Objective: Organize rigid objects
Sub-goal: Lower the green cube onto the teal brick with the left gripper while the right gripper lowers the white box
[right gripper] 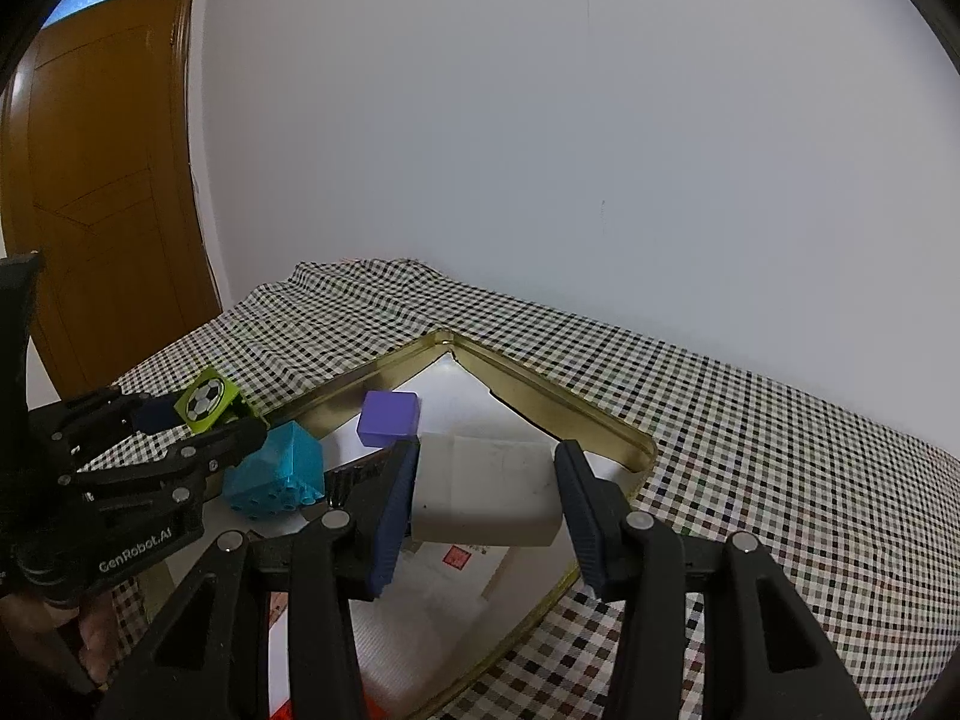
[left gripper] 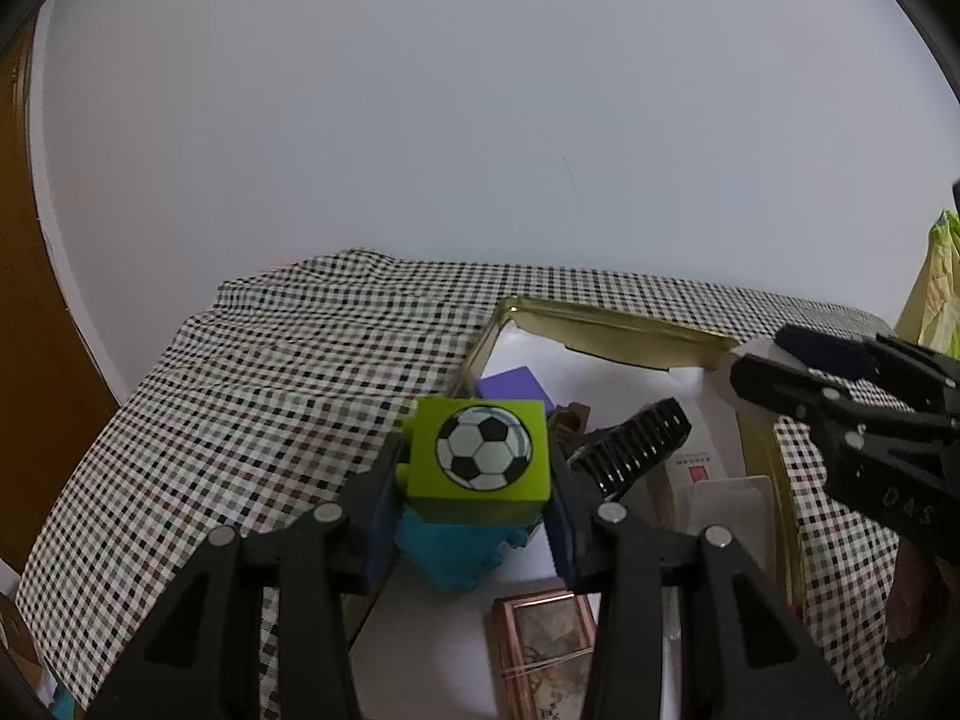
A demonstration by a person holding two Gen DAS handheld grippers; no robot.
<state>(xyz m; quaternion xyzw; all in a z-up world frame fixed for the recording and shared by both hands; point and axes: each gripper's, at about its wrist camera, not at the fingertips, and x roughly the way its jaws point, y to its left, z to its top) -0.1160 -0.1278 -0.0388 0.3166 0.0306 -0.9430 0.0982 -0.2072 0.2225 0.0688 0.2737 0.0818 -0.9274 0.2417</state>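
- Above the gold tray on the checked counter: left hand-held gripper clamped on a green football block.
- Right hand-held gripper clamped on a white box, held over the tray.
- Inside the tray: purple block, blue studded block.

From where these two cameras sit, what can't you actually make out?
- Left wrist view: the framed picture is cut off by the bottom edge and partly behind the left gripper holding the green block.
- Left wrist view: the print on the white card is too small to read.
- Right wrist view: the tin's near floor is hidden behind the right gripper and its white box.
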